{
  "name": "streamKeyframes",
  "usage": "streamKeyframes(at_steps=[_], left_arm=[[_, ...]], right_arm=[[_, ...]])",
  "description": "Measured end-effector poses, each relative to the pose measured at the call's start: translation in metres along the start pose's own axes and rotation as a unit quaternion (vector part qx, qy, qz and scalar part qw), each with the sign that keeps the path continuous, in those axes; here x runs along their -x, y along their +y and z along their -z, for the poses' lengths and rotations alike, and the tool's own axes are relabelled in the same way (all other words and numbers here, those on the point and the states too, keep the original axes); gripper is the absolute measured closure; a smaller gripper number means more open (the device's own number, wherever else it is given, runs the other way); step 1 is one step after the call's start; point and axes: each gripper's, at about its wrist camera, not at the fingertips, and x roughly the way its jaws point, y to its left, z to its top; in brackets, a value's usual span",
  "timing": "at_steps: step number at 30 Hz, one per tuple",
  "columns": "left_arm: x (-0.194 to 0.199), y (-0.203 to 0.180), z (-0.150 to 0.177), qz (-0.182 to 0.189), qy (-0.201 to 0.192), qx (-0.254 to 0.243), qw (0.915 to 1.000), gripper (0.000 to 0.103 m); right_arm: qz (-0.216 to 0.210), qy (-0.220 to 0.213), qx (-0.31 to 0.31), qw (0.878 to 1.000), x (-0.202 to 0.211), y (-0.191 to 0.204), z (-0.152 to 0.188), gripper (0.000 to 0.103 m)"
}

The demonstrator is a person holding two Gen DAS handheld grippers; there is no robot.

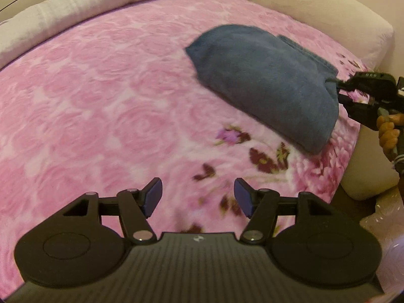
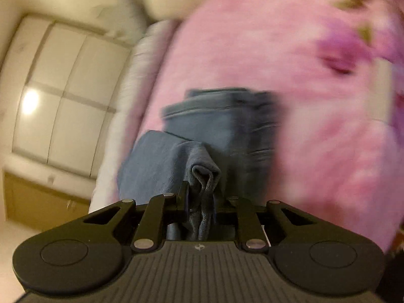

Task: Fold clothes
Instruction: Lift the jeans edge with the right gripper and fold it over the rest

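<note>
A folded blue-grey garment (image 1: 265,80) lies on the pink floral blanket (image 1: 113,106), toward its right side. My left gripper (image 1: 197,197) hovers open over the blanket in the foreground, well short of the garment, with nothing between its blue pads. My right gripper (image 1: 339,92) reaches in from the right edge and is shut on the garment's near corner. In the right wrist view the right gripper (image 2: 200,199) pinches a bunched fold of the blue garment (image 2: 219,126), which stretches away over the blanket (image 2: 315,101); that view is blurred.
A white pillow (image 1: 83,5) lies along the bed's far left edge. A cream padded bed frame (image 1: 315,7) runs along the back and right. A hand (image 1: 388,131) holds the right gripper at the right edge. White wardrobe doors (image 2: 58,96) stand beyond the bed.
</note>
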Motion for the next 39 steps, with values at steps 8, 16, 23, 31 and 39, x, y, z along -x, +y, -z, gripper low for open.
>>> streamKeyframes(at_steps=[8, 16, 23, 31, 39], left_arm=[[-0.036, -0.021, -0.025, 0.006, 0.011, -0.019, 0.9998, 0.044], [-0.056, -0.035, -0.061, 0.012, -0.005, -0.046, 0.9989, 0.044], [-0.075, -0.054, -0.083, 0.029, -0.011, -0.073, 0.9969, 0.044], [-0.087, -0.065, -0.092, 0.046, -0.018, -0.089, 0.9948, 0.044], [-0.091, -0.068, -0.109, 0.067, -0.046, -0.096, 0.9920, 0.054]], right_arm=[[-0.061, 0.017, 0.012, 0.998, -0.014, -0.001, -0.005, 0.058], [-0.020, -0.067, 0.211, 0.975, 0.021, 0.057, -0.017, 0.088], [0.007, -0.048, 0.120, 0.992, 0.001, 0.002, -0.038, 0.088], [0.045, -0.048, 0.081, 0.995, 0.001, -0.014, -0.038, 0.068], [0.114, -0.114, 0.269, 0.950, 0.040, 0.043, -0.033, 0.075]])
